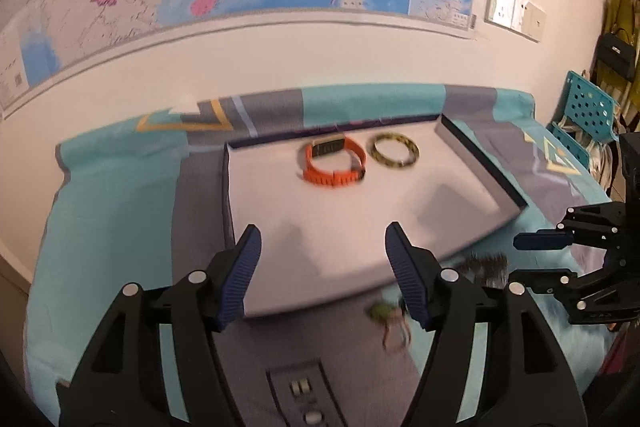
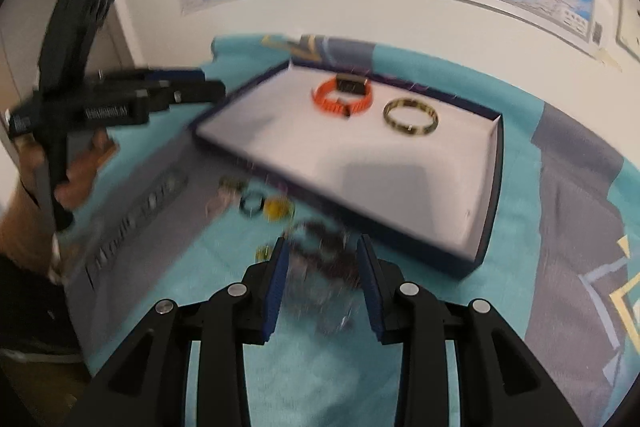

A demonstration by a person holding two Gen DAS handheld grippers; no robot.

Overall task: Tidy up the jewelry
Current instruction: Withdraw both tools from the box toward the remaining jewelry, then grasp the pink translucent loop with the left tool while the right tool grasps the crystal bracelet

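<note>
So the tray (image 2: 486, 187) already has two pieces in it, an orange watch-style band (image 2: 343, 95) and a gold-and-black bangle (image 2: 411, 117), both sitting well ahead of the right gripper (image 2: 323, 255), up at the far end of the white liner. Looks like the step in hand is the next pickup: the right gripper hovers with its jaws partly apart, straddling a dark beaded bracelet (image 2: 320, 251) lying on the teal cloth (image 2: 320, 379) just outside the tray's near wall. It's too blurry to tell if the pads touch it yet, so best guess is nothing's held. A few small rings (image 2: 264, 209) sit just ahead and left of that claw. The left gripper (image 1: 322, 243) is spread wide and empty, out over the near edge of the tray, with something green and tangly (image 1: 386, 319) under its right finger. The next move probably calls for closing gently on the beads without scattering them, then lifting over the tray wall into the free space.
</note>
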